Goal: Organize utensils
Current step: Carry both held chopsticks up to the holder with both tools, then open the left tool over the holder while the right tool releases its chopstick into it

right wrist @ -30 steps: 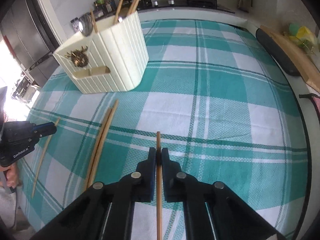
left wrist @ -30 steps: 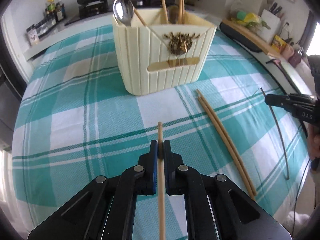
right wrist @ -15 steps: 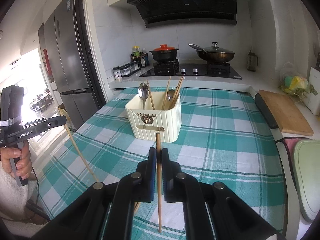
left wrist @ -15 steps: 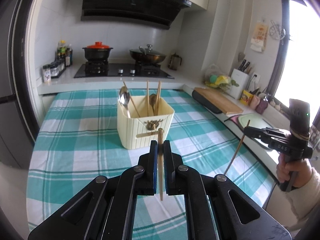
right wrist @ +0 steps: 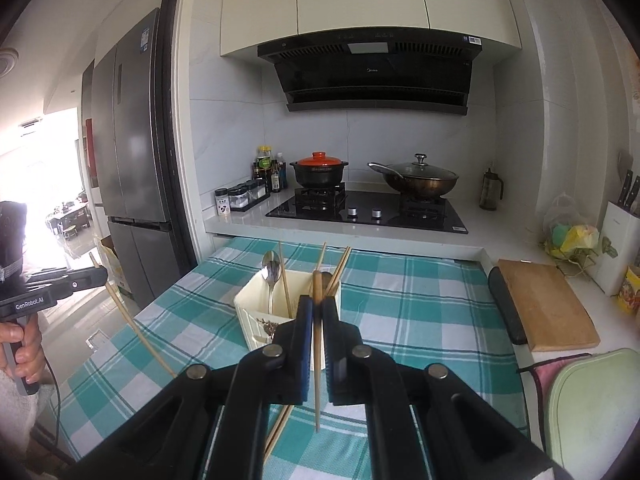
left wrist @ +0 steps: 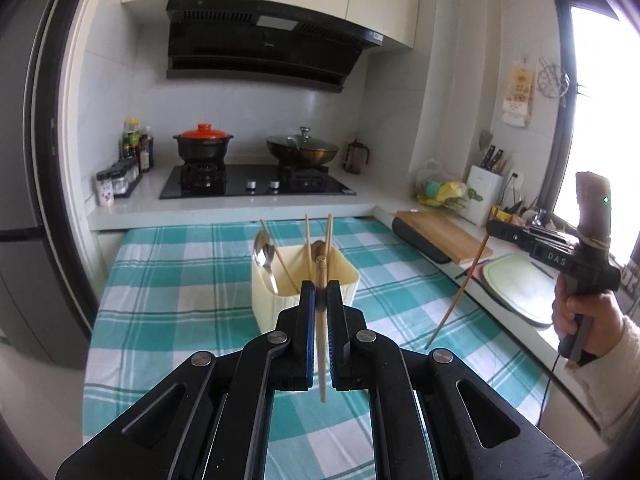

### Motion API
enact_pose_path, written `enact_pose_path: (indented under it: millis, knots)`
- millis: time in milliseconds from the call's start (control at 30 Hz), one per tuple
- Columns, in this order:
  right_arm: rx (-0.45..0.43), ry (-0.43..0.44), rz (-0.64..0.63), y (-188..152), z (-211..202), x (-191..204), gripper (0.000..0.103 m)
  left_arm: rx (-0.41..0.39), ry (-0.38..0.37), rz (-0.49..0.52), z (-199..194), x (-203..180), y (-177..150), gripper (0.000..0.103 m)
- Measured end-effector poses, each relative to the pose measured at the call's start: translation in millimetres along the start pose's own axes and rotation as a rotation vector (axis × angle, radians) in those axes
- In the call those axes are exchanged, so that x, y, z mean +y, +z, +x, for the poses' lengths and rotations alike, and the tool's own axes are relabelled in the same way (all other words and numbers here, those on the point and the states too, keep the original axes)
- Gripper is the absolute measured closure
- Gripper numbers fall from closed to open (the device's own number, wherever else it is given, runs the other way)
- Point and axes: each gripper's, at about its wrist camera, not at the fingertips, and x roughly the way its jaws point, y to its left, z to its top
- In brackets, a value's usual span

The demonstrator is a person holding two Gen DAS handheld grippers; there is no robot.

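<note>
Left wrist view, left claw [left wrist: 320, 300] pinching chopstick [left wrist: 321, 344], near-upright, tip down

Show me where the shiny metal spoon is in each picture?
Left wrist view: the metal spoon stands in the left side of the cream utensil holder, just above and left of the left gripper.
Right wrist view: the spoon stands in the holder's left part, up and left of the right gripper.
Shared landmark: the black pot with the orange lid on the stove.
</note>
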Motion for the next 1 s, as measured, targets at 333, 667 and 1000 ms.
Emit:
enact_pose_path:
  millis: [333,667,1000]
  knots:
    - [-0.108,-0.034,-0.023,66.8,24.5,-5.7,0.098,-0.162,0.024,0.001,17.4,9.2,74.1,0.099]
    - [-0.223,0.030,-0.017,102.2,86.5,11.3,0.098,-0.145,0.076,0.008,106.2,12.9,93.7,0.099]
    - [0.129,0.132,0.077,61.2,221.5,5.0,0.098,0.154,0.051,-0.083,214.7,37.2,58.5,0.099]
